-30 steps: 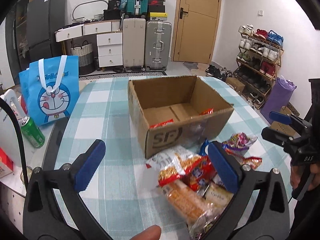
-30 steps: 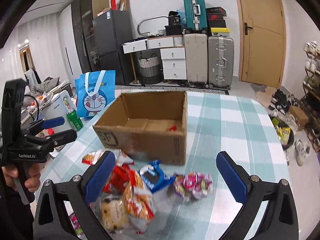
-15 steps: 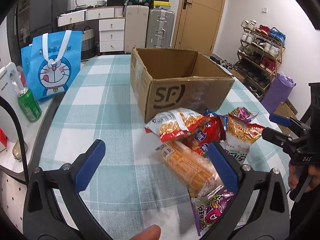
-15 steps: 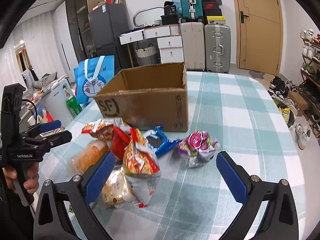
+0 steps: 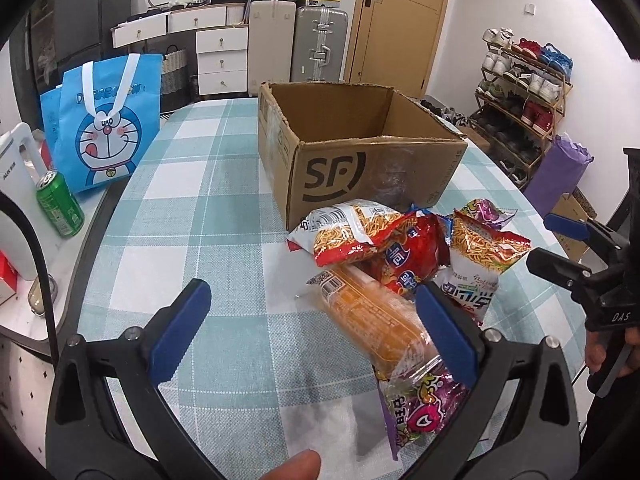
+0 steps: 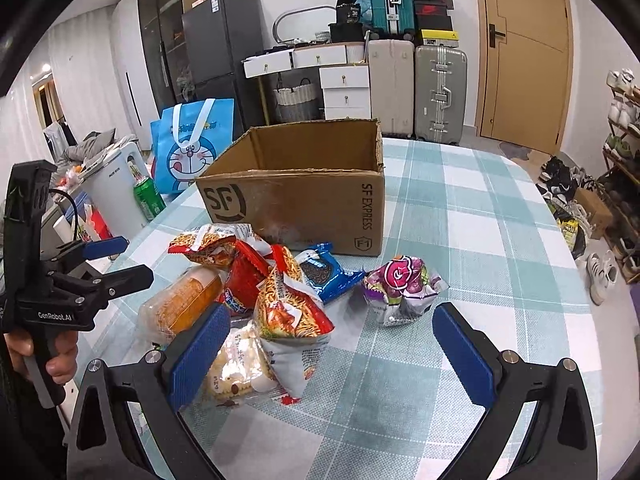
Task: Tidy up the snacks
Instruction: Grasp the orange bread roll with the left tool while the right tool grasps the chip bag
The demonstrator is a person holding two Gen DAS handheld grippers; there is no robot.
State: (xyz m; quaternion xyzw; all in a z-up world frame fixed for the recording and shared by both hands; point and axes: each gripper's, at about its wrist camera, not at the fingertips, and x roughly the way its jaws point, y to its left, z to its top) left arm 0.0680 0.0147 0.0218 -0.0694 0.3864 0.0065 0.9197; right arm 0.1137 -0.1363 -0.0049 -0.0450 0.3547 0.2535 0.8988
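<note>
An open cardboard SF box stands mid-table. In front of it lies a heap of snack packets: noodle snack bags, a red bag, an orange bread pack, a blue cookie pack, a purple candy bag and another purple bag. My left gripper is open and empty, low over the table beside the bread pack. My right gripper is open and empty, low in front of the heap.
The table has a teal checked cloth. A blue Doraemon bag, a green can and a white appliance stand at the left. Suitcases, drawers and a shoe rack stand beyond the table.
Both grippers have dropped lower and drawn back from the box toward the snack heap; the box's inside is hidden now. Both stay open.
</note>
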